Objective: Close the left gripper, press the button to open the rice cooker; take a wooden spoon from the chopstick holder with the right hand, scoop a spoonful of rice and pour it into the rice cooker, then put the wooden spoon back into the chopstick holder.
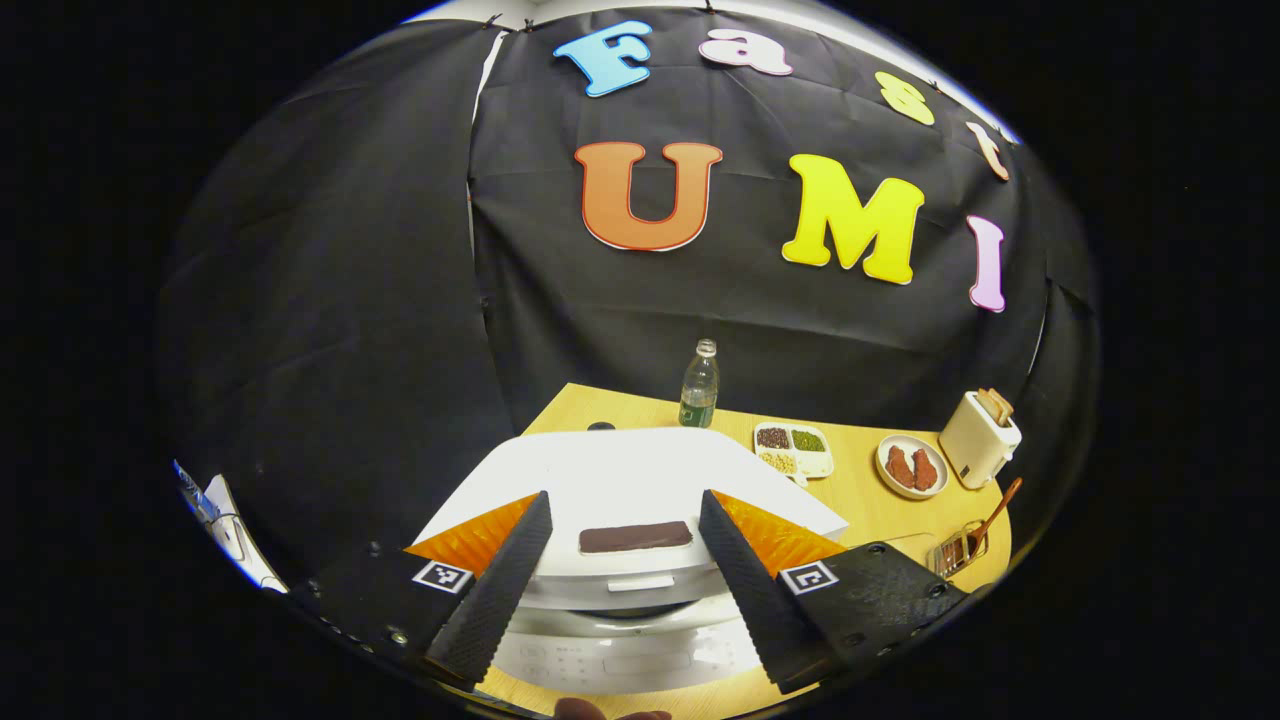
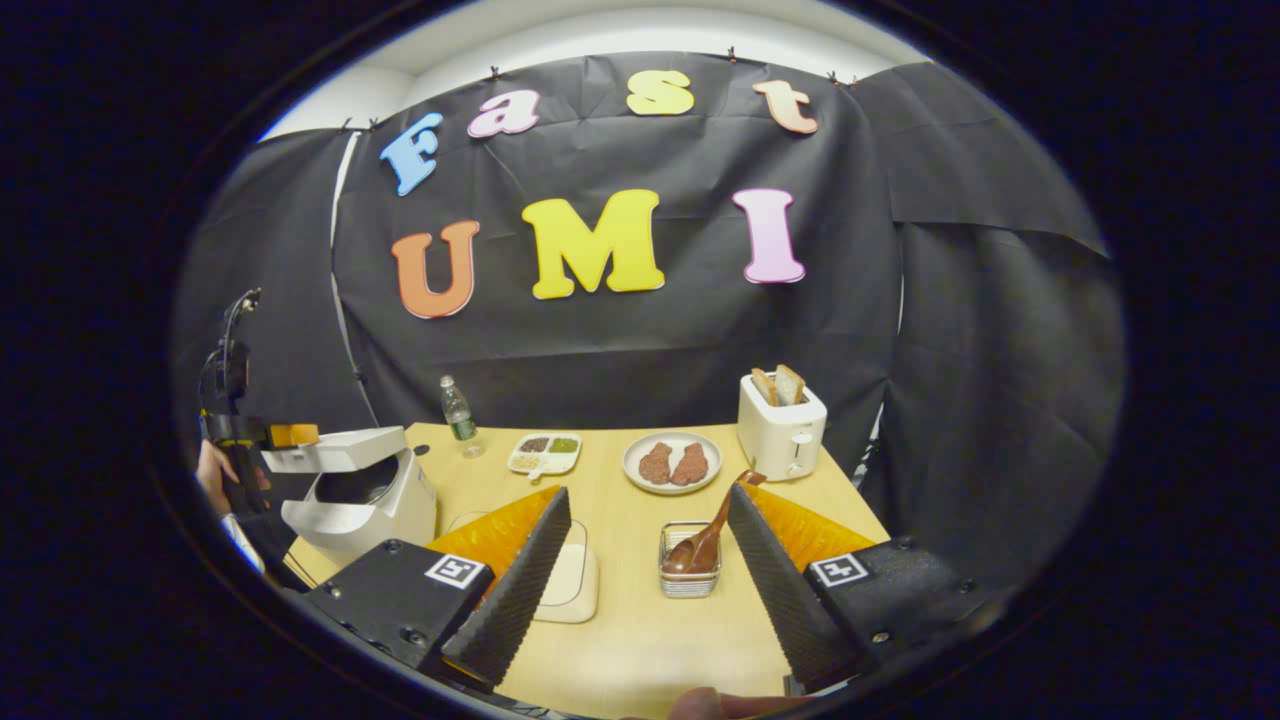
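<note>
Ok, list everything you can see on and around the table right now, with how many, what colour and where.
rice cooker: 1, white, lid raised, table's left end
water bottle: 1, clear, green label, back of table
divided dish: 1, white, holding grains, beside the bottle
plate: 1, white, two brown pieces, centre back
toaster: 1, white, bread in slots, back right
chopstick holder: 1, wire, centre front
wooden spoon: 1, brown, in the holder
table: 1, light wood
left gripper: open, over the cooker
right gripper: open, before the holder

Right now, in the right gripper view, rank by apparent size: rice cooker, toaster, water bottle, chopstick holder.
1. rice cooker, though nearer the camera
2. toaster
3. chopstick holder and water bottle: too alike to rank
</note>
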The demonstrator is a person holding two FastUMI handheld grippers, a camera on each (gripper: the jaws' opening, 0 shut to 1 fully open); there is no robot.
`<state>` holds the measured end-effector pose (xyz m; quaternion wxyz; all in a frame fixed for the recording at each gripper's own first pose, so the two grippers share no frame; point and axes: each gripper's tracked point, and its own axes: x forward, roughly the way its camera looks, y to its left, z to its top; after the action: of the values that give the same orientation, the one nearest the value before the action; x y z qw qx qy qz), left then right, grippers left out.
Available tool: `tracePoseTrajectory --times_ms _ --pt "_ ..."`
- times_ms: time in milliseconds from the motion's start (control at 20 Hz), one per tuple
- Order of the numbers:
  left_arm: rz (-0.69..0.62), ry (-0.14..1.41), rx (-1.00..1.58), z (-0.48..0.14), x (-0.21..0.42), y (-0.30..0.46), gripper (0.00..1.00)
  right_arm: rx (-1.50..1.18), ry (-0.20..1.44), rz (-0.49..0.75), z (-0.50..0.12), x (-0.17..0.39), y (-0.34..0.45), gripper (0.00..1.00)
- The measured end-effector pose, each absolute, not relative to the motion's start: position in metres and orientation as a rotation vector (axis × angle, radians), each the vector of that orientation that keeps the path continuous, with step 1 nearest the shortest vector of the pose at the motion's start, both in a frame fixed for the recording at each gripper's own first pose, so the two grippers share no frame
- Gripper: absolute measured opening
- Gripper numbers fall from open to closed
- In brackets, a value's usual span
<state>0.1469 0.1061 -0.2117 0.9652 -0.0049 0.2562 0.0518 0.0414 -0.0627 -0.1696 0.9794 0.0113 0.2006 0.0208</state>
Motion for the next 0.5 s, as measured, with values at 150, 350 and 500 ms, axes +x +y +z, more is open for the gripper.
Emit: tracePoseTrajectory --times_ms 150,350,500 --pt "0.11 0.546 -0.011 -0.236 0.139 0.104 0.97 0.014 0.428 0.057 -0.177 0.042 -0.061 1.0" --pt "0.123 0.6 -0.006 -0.257 0.129 0.102 0.97 0.011 0.432 0.069 -0.176 0.049 -0.061 1.0" --pt "0.125 0.608 0.003 -0.261 0.128 0.096 0.97 0.011 0.44 0.078 -0.179 0.056 -0.059 1.0"
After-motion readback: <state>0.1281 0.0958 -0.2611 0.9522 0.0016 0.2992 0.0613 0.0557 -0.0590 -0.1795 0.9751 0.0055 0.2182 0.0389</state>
